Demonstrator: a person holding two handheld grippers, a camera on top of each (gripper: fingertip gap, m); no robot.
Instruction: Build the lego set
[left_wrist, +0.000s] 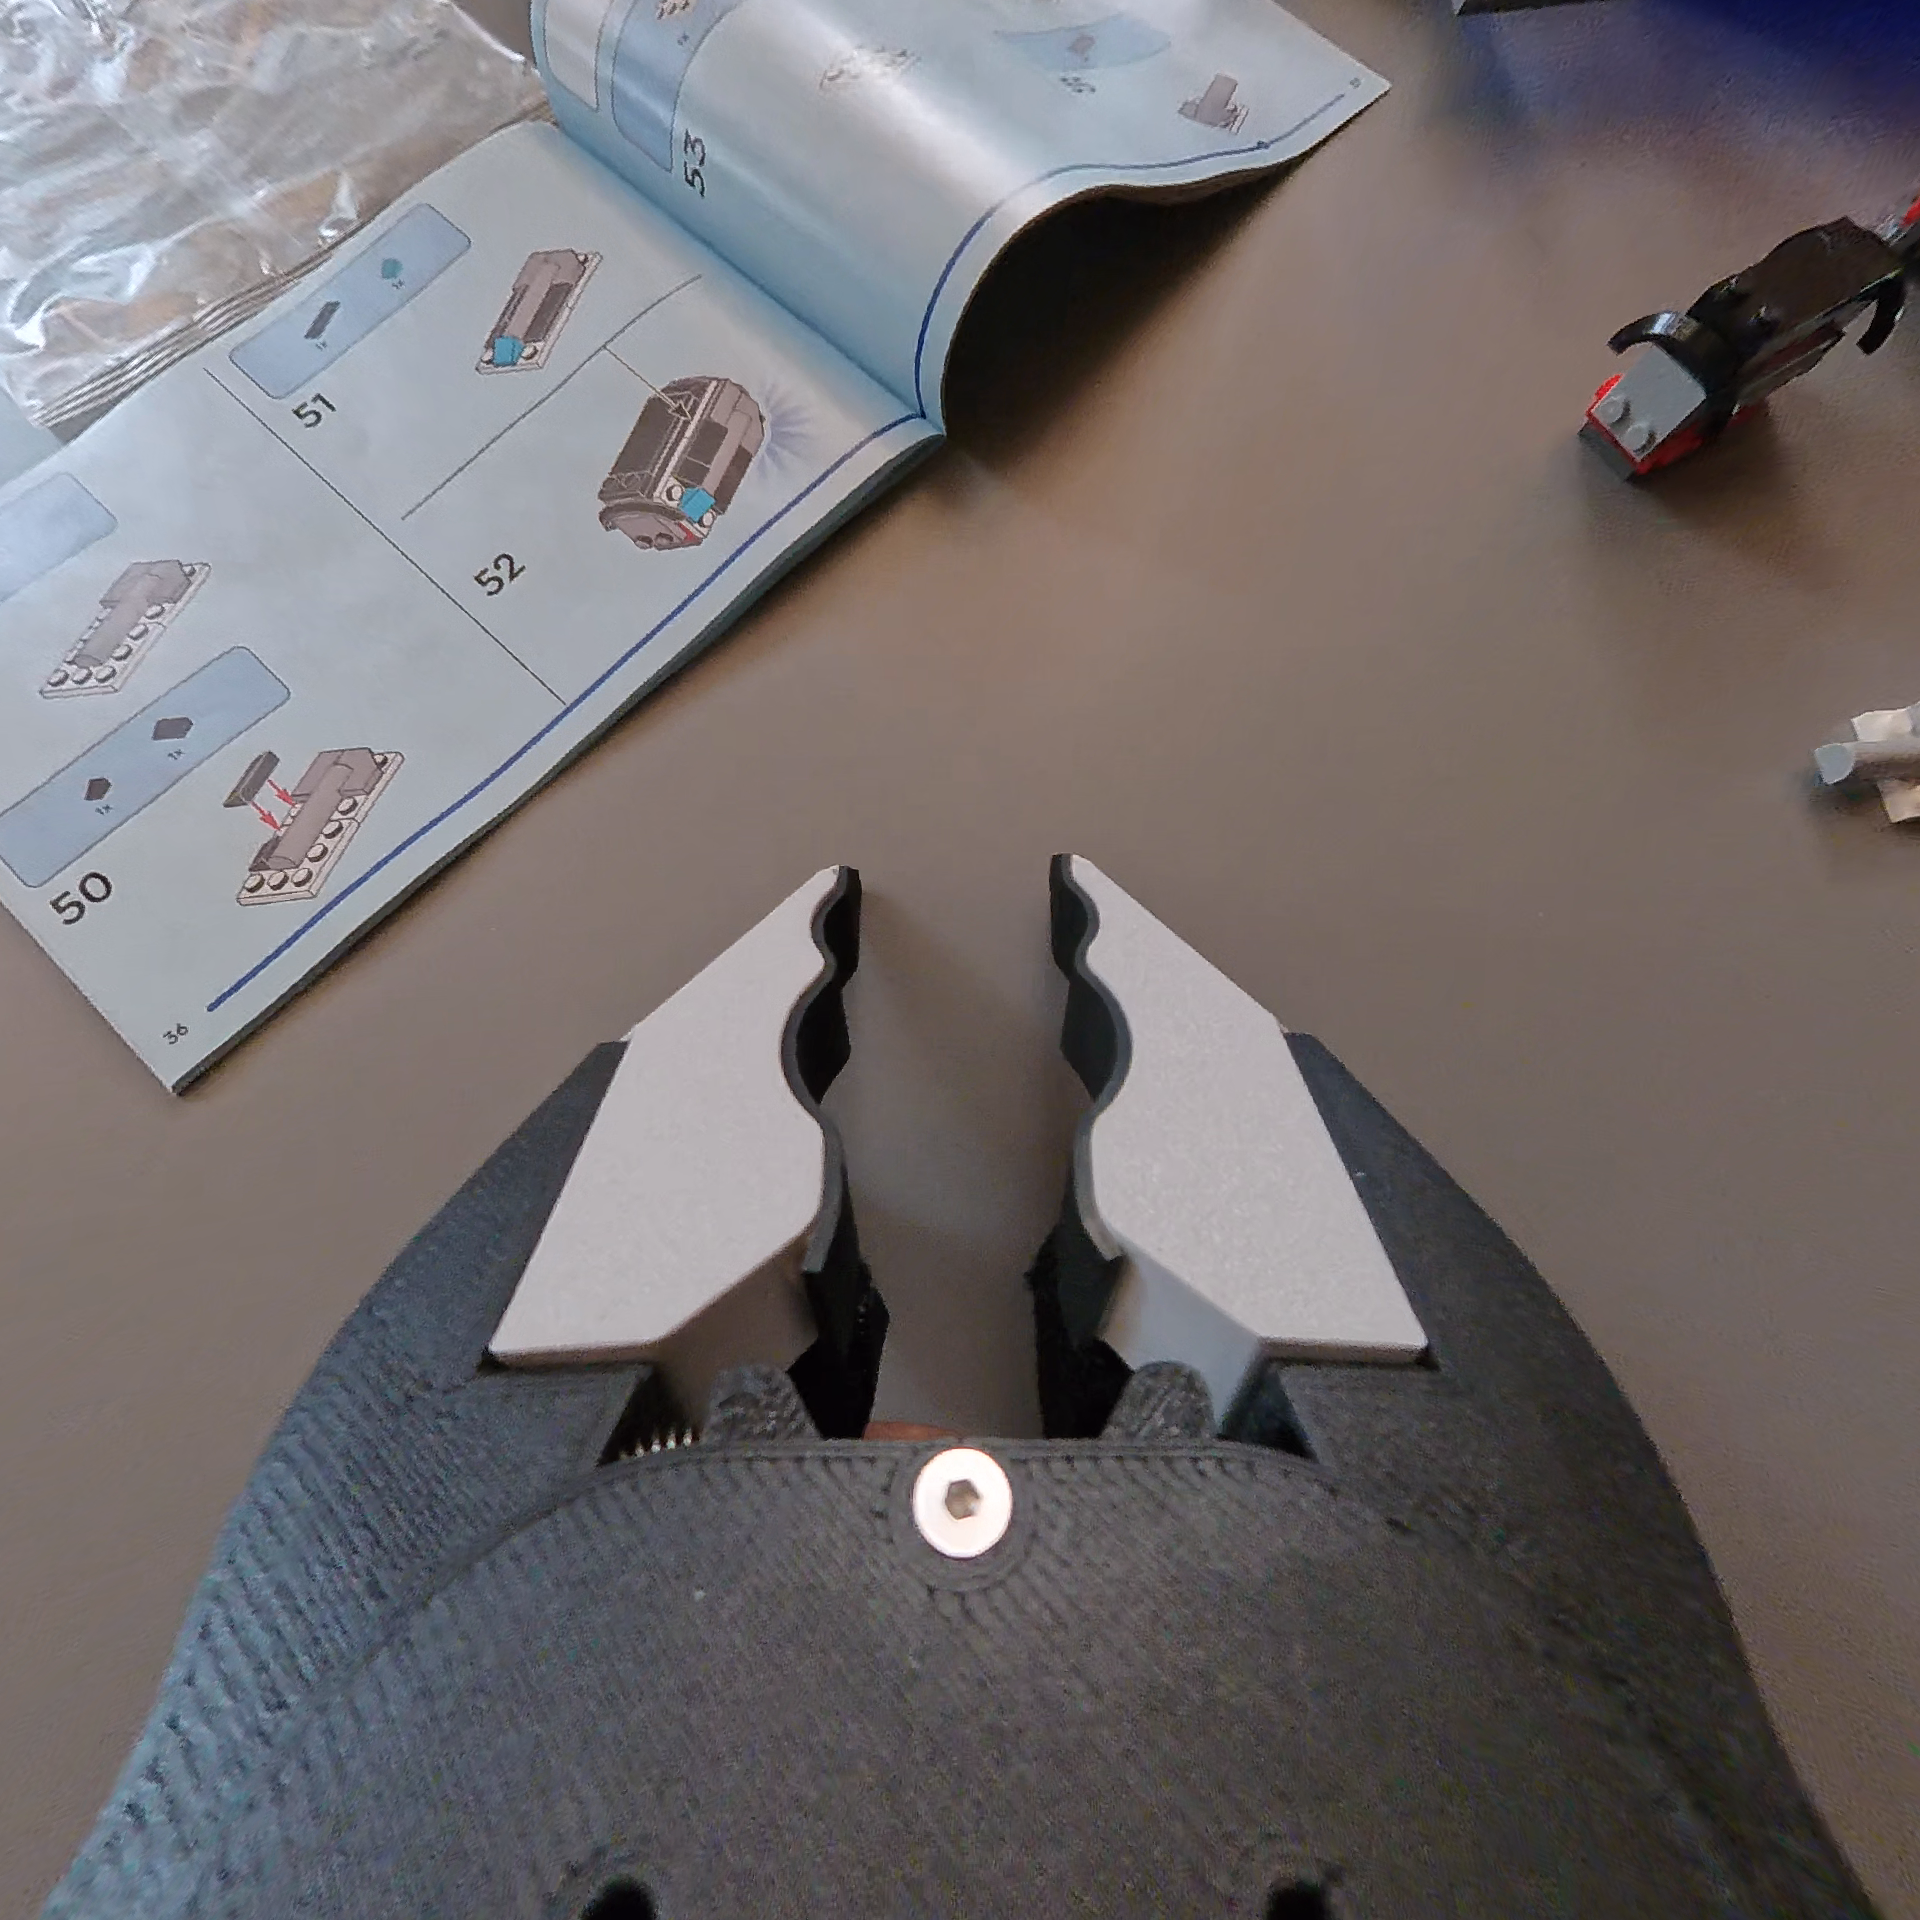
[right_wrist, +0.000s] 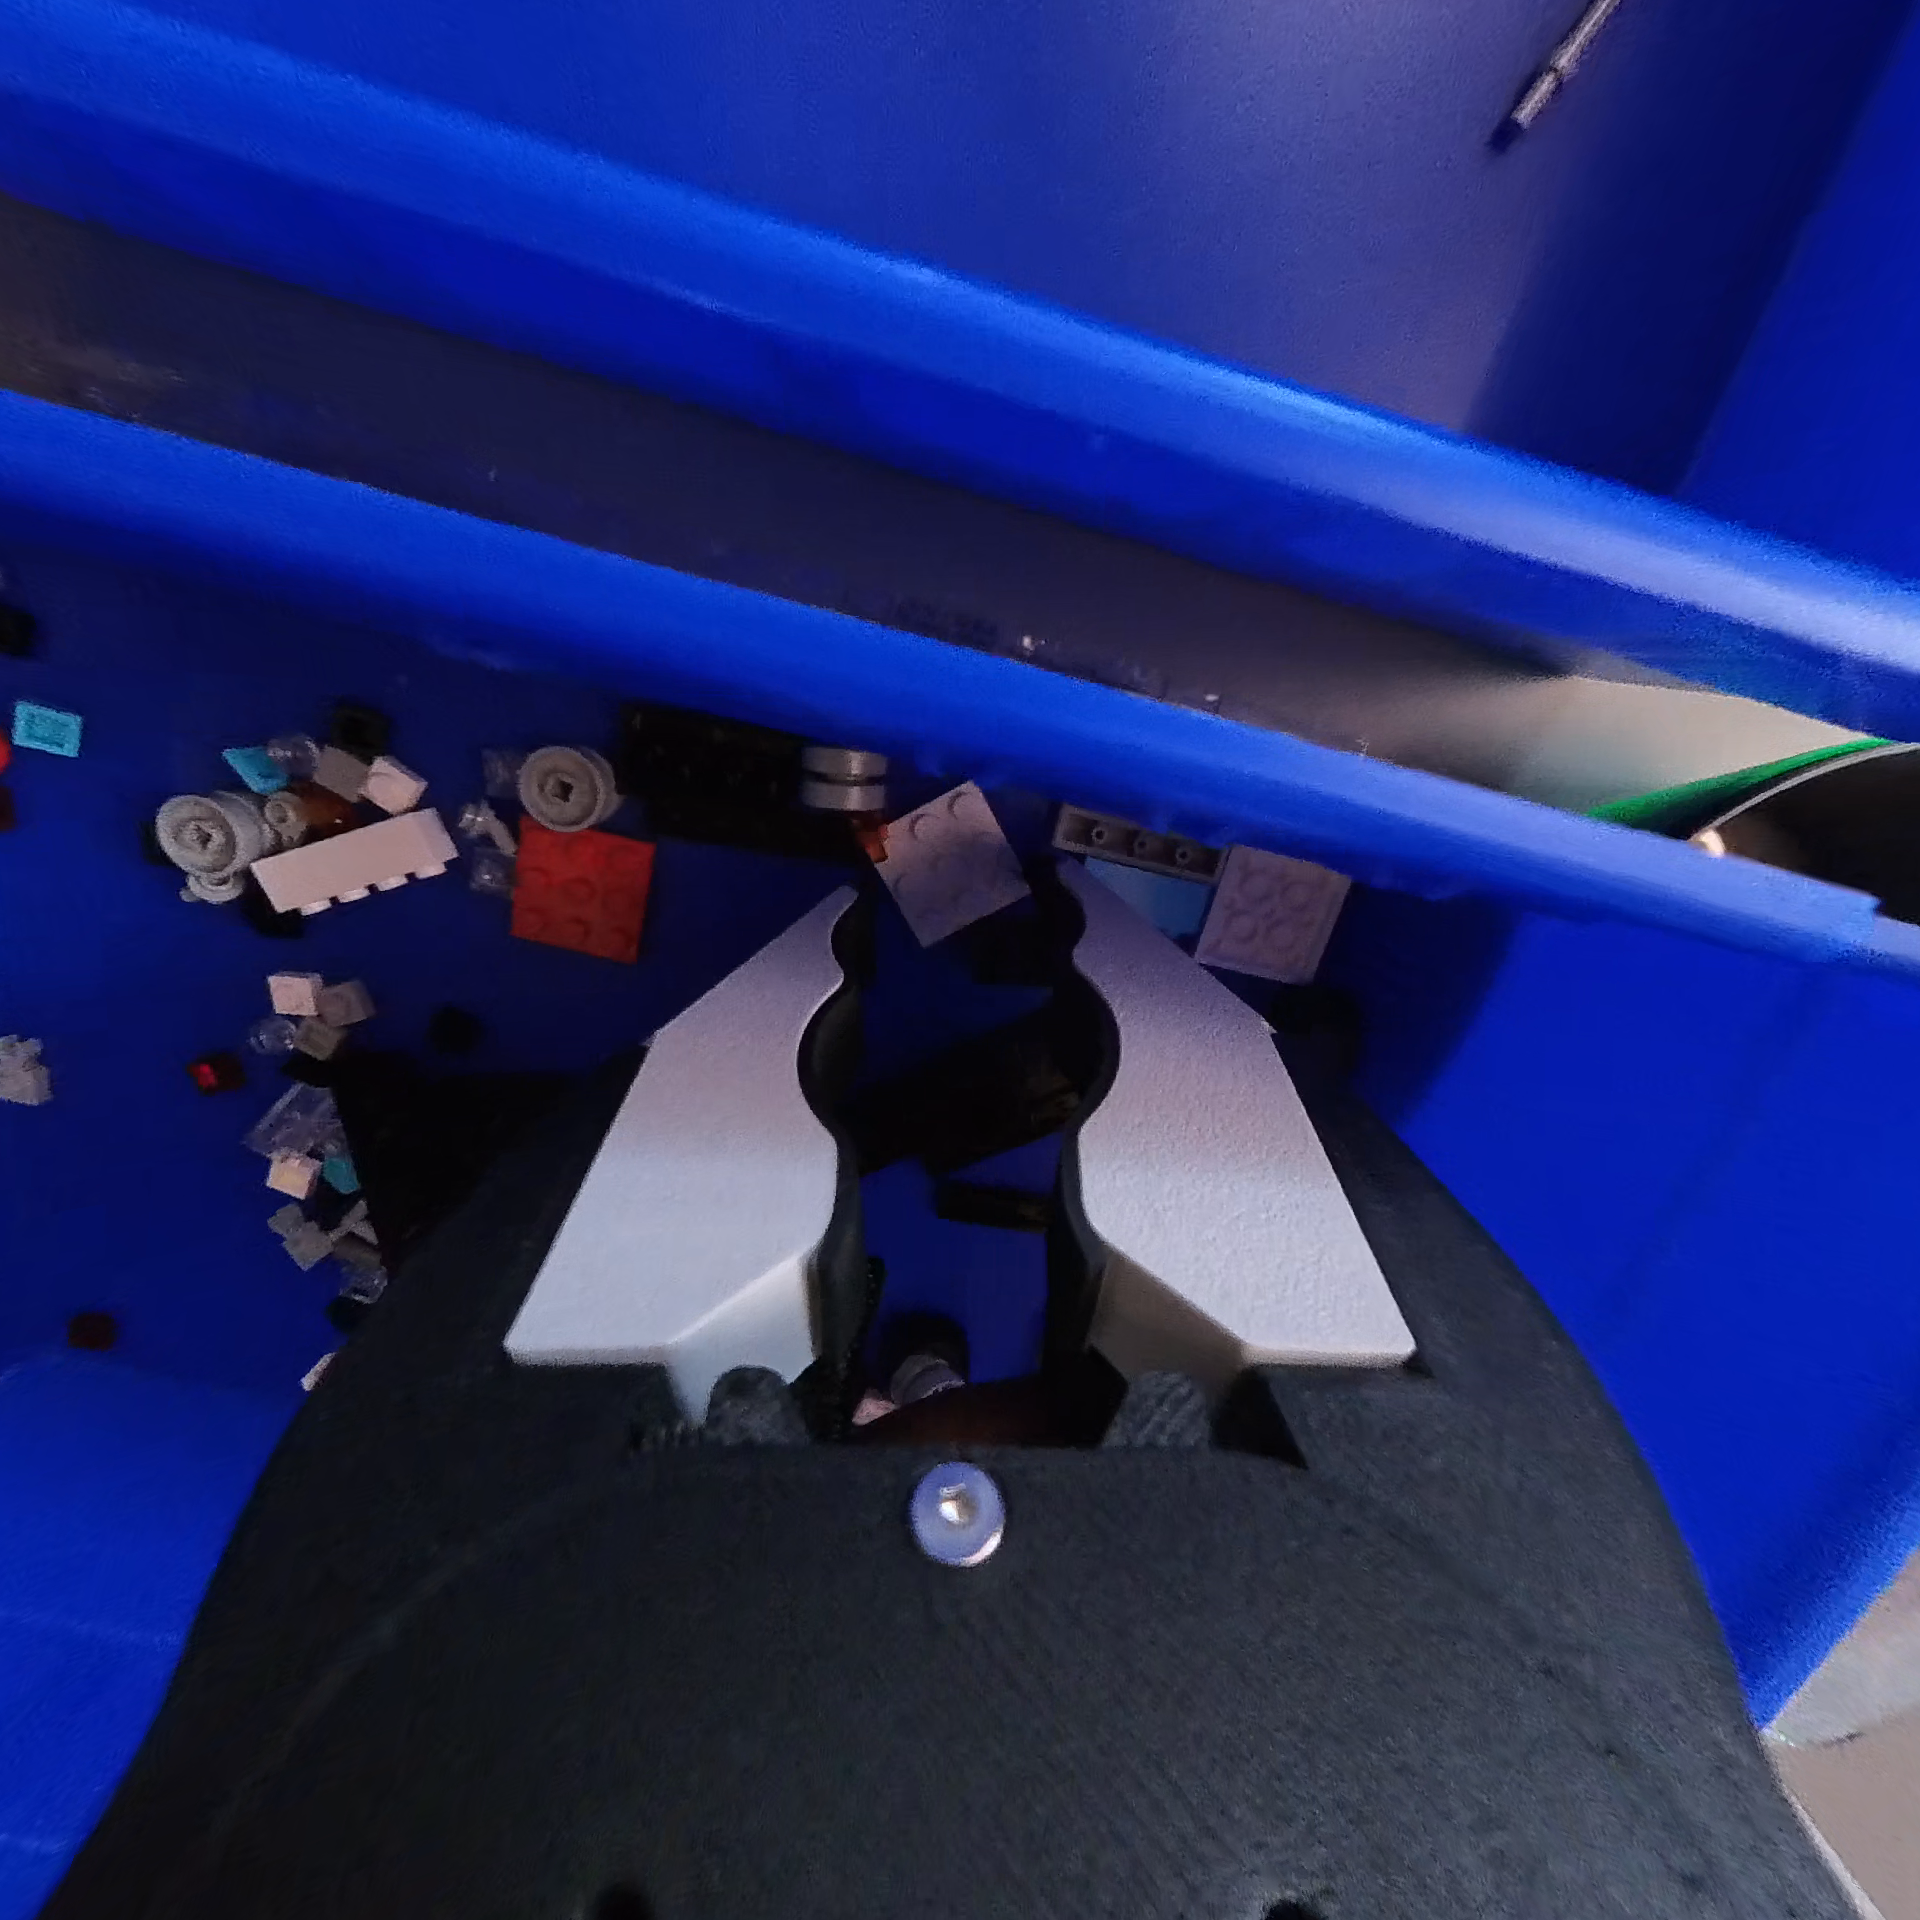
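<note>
Hovering slack left gripper (left_wrist: 956, 873) beside booklet (left_wrist: 436, 499), unclenched right gripper (right_wrist: 956, 894) over grey plate (right_wrist: 951, 862), blue bin rim (right_wrist: 935, 686) ahead

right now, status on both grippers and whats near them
Left gripper open over bare table, instruction booklet beside. Right gripper open in blue bin, grey plate at fingertips.

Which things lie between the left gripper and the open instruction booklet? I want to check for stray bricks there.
Nothing: the left wrist view shows only bare brown table between the open left gripper and the booklet. Loose brick pieces lie far right.
</note>
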